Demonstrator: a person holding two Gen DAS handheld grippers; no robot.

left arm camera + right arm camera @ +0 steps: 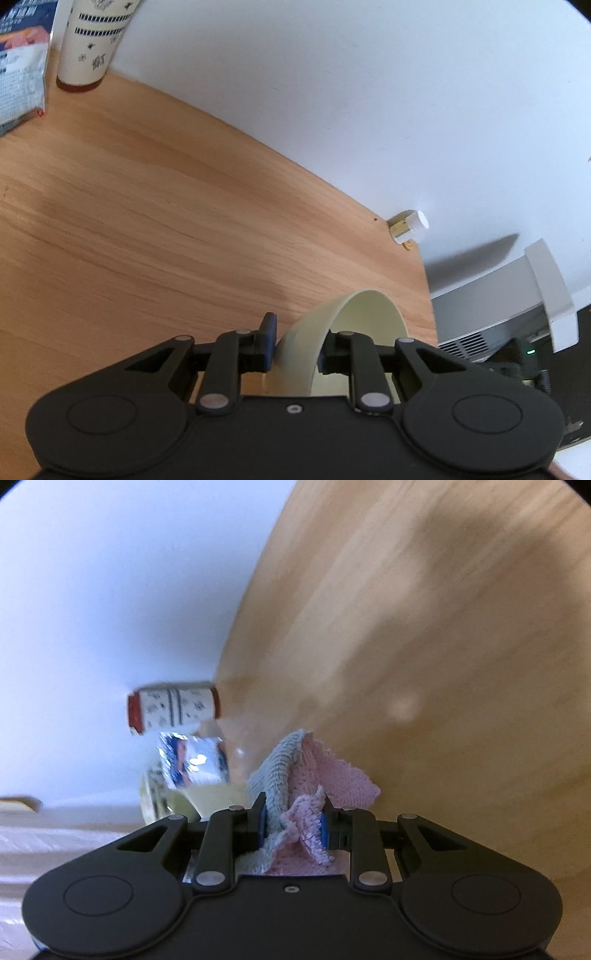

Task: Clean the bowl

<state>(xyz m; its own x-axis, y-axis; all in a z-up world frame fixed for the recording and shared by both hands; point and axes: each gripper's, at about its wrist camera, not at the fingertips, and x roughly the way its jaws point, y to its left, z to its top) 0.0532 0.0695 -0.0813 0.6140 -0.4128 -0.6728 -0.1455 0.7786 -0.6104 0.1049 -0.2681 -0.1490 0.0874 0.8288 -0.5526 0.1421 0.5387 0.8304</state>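
- Nearest in the left wrist view, the left gripper (295,350) was pinched on the wall of the pale cream bowl (364,314), one pad outside and one inside the rim, holding it tilted over the wooden table (166,221).
- In the right wrist view, the right gripper (293,829) was clamped on a bunched pink and grey cloth (314,779), which stuck out ahead of the pads.
- Judging by this, both tools were in hand and wiping looked underway or about to start; the cloth was not clearly touching the bowl, so cleaning remained.
- Only the right view showed the cloth, with a blurred pale shape beside it that may be the bowl.
- Farther off, only the left view showed a small white-capped bottle (408,227) by the wall; the patterned cup (94,40) appeared in both.
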